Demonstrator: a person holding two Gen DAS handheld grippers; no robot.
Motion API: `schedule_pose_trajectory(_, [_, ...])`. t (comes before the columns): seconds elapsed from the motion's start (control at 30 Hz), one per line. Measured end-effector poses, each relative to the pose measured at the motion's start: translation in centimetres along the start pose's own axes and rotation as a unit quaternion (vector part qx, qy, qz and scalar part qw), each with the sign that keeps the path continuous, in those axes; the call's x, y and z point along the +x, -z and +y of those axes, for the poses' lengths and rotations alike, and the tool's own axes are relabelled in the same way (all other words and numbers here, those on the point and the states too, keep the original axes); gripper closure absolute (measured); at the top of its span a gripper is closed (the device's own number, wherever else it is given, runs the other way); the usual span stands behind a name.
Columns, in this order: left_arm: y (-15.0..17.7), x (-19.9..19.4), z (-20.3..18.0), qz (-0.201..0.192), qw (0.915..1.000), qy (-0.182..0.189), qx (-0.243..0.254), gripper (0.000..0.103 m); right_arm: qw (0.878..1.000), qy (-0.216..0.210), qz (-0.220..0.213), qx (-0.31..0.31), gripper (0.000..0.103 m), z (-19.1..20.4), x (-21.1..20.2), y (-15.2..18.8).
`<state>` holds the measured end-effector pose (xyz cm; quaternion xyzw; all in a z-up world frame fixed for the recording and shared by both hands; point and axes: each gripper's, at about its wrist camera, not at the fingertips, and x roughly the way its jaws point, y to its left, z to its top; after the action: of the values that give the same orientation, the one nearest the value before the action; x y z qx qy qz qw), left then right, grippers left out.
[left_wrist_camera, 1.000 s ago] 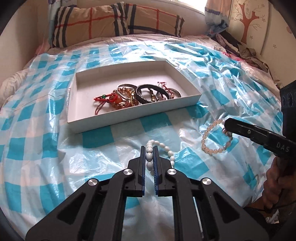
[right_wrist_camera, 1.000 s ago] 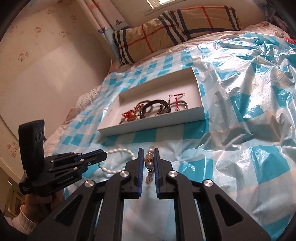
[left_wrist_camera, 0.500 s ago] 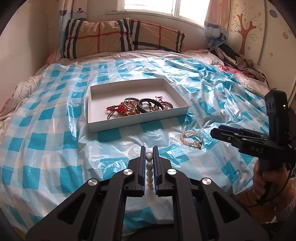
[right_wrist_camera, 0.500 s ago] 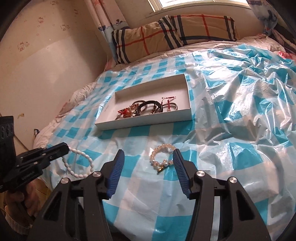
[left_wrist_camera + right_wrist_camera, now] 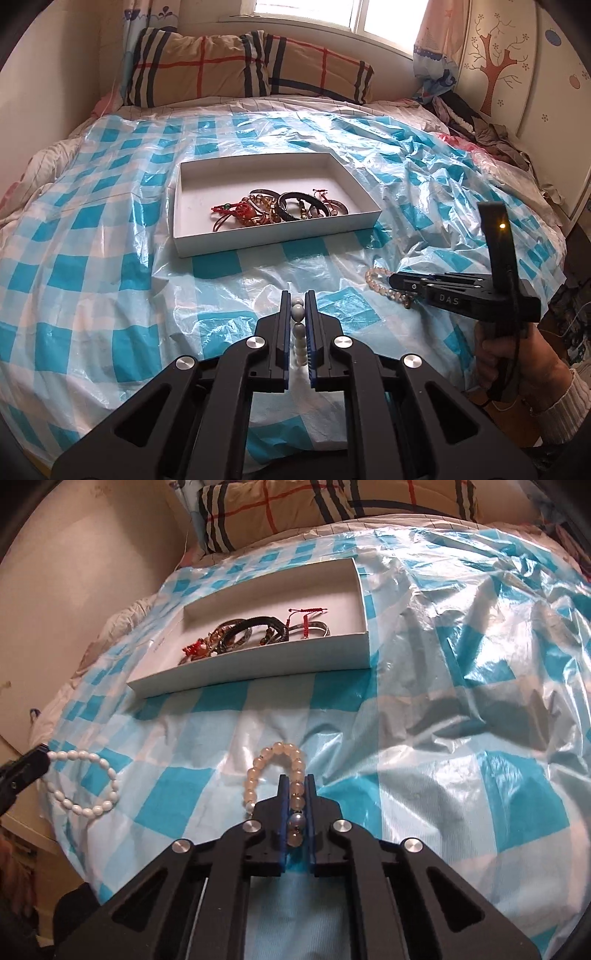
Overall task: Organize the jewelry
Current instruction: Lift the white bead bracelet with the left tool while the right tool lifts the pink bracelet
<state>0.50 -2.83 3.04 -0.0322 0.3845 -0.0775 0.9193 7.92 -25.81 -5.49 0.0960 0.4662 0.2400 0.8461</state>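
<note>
My left gripper point(image 5: 297, 295) is shut on a white bead bracelet point(image 5: 298, 332), which hangs from it above the bed; the bracelet also shows in the right wrist view point(image 5: 86, 782) at the far left. My right gripper point(image 5: 295, 780) is shut on a peach bead bracelet point(image 5: 275, 771) that lies on the blue-checked plastic sheet; it also shows in the left wrist view point(image 5: 380, 282), at the right gripper's tip point(image 5: 393, 282). A white tray point(image 5: 273, 242) beyond both grippers holds several bracelets point(image 5: 277, 208).
The plastic sheet point(image 5: 110, 258) covers the bed and is crumpled on the right side point(image 5: 480, 646). A plaid pillow point(image 5: 243, 66) lies at the head of the bed. Clothes point(image 5: 480, 125) are piled at the far right by the wall.
My right gripper, open half a second ago above the peach bracelet, has come down and shut on it. My left gripper still holds the white bracelet and has drawn slightly back.
</note>
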Motion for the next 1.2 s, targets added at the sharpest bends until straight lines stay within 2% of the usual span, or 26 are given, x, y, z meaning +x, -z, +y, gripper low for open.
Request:
schedule_pose_trajectory(0.07, [-0.2, -0.6, -0.4, -0.007, 1.0000, 0.000, 0.004, 0.096, 0.998, -0.048, -0.026, 0.026, 0.094, -0.1, -1.9, 0.4])
schedule_pose_trajectory(0.17, [-0.6, -1.8, -0.8, -0.018, 0.9998, 0.000, 0.007, 0.096, 0.993, -0.097, -0.059, 0.038, 0.094, 1.1, -4.5, 0.8])
schedule_pose_trajectory(0.57, [-1.0, -5.9, -2.7, -0.049, 0.9985, -0.007, 0.022, 0.096, 0.966, -0.216, -0.127, 0.056, 0.094, 5.1, -11.9, 1.0])
schedule_pose_trajectory(0.77, [-0.7, -7.3, -3.1, -0.058, 0.9978, -0.014, 0.028, 0.096, 0.960, -0.238, -0.141, 0.047, 0.094, 6.8, -14.0, 0.8])
schedule_pose_trajectory(1.2, [-0.6, -8.7, -3.5, -0.076, 0.9960, -0.031, 0.035, 0.096, 0.957, -0.244, -0.154, 0.024, 0.094, 8.4, -15.1, 0.7])
